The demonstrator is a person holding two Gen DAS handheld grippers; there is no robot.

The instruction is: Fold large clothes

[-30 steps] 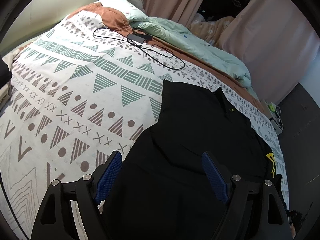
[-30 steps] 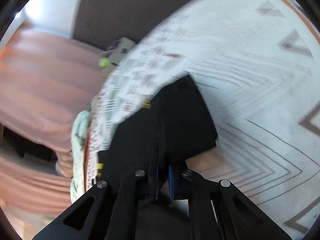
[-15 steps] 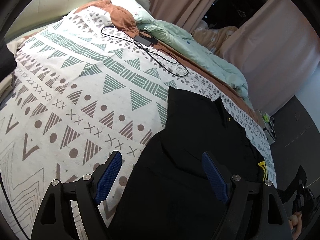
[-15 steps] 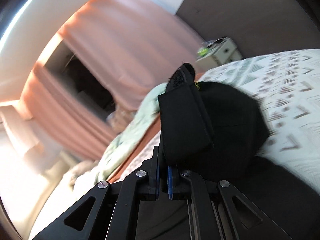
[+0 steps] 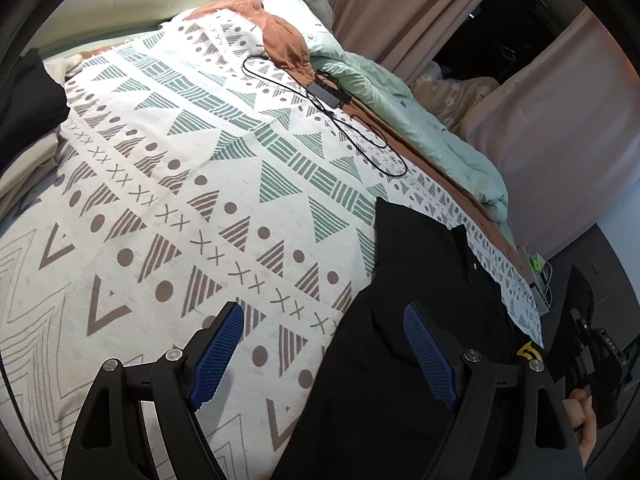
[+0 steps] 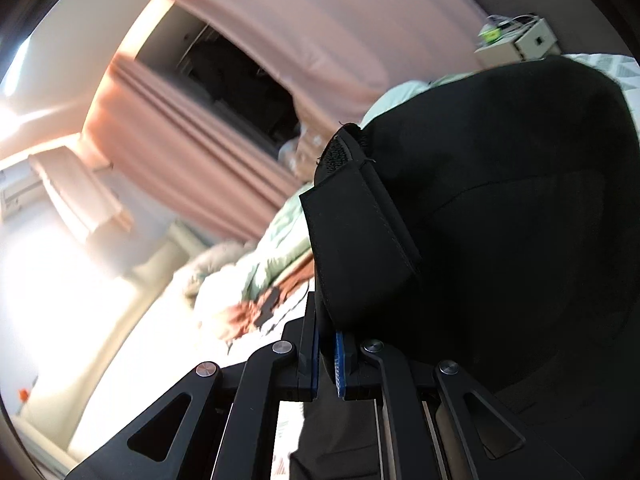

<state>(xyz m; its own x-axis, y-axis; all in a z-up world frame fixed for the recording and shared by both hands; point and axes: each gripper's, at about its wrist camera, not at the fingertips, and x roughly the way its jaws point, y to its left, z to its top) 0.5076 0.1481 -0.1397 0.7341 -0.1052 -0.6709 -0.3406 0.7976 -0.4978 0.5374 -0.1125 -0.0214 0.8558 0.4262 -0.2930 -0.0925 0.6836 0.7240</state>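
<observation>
Black garment (image 5: 420, 320) spread flat on bed, small yellow marks, lying under right finger of left tongs (image 5: 324, 354); cuffed sleeve end (image 6: 360, 248) lifted, pinched in right tongs (image 6: 326, 360).

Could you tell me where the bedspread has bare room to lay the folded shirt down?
The widest free patch is the patterned bedspread left of the black shirt, running below the black charger cable. It is crowded along the far edge, where the cable, the rust blanket and the mint duvet lie.
</observation>
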